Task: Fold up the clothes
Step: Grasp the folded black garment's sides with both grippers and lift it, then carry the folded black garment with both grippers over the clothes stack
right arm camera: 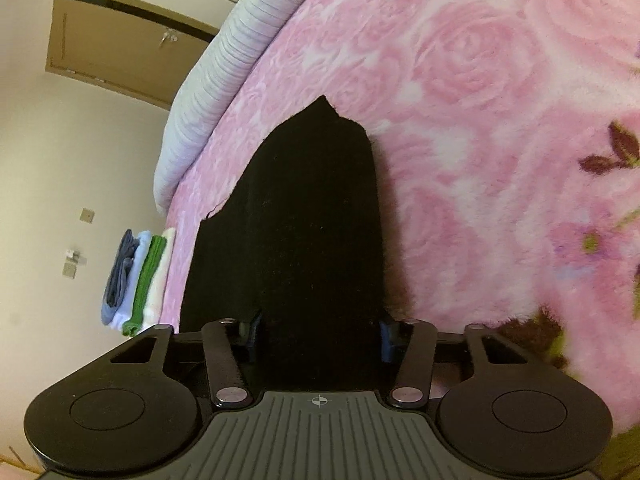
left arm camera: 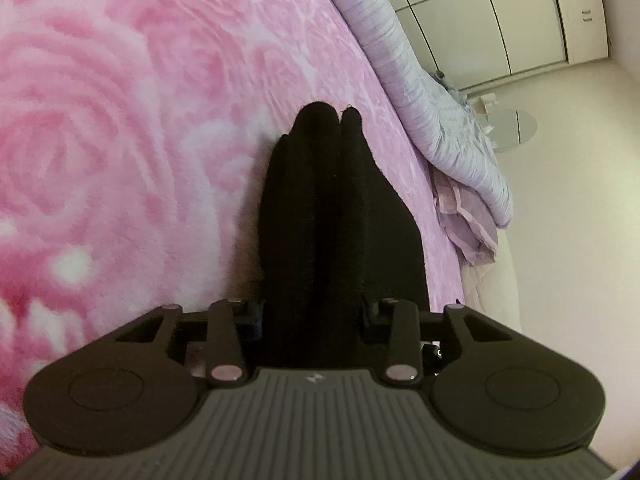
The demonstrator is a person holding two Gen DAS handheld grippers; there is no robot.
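Bed, covered by a pink rose-print blanket [left arm camera: 140, 120], fills most of both views. A striped pale lilac-grey quilt [left arm camera: 432, 92] lies rolled along the far edge; a folded lilac cloth [left arm camera: 468, 220] sits beside its end in the left wrist view. White wardrobe doors [left arm camera: 520, 12] behind, pale floor below.

Black garment [right arm camera: 304, 216], a dark knit fabric, is held up off the blanket between both tools. In each view it runs lengthwise straight away from the camera, long axis along the fingers, narrowing to a point at the far end. Left wrist view: the cloth is bunched into two long ridges side by side, tips rounded. Right wrist view: a broader, flatter panel with a ragged notch on its left edge and a peaked far corner.

Left tongs [left arm camera: 312, 312]: aimed forward and down across the bed toward the quilt, camera rolled so the bed edge slants. The fingers are buried in the black fabric and stand close on either side of it, clenched on the garment.

Right tongs [right arm camera: 318, 328]: aimed along the bed toward the quilt, rolled the opposite way. Blue pads [right arm camera: 386, 336] show at both sides of the cloth, pressed against it; grasping the garment.

Small stack of folded clothes [right arm camera: 136, 280], blue, white and green, rests at the bed's edge, left of the garment in the right wrist view. Brown door [right arm camera: 120, 36] on the wall beyond.
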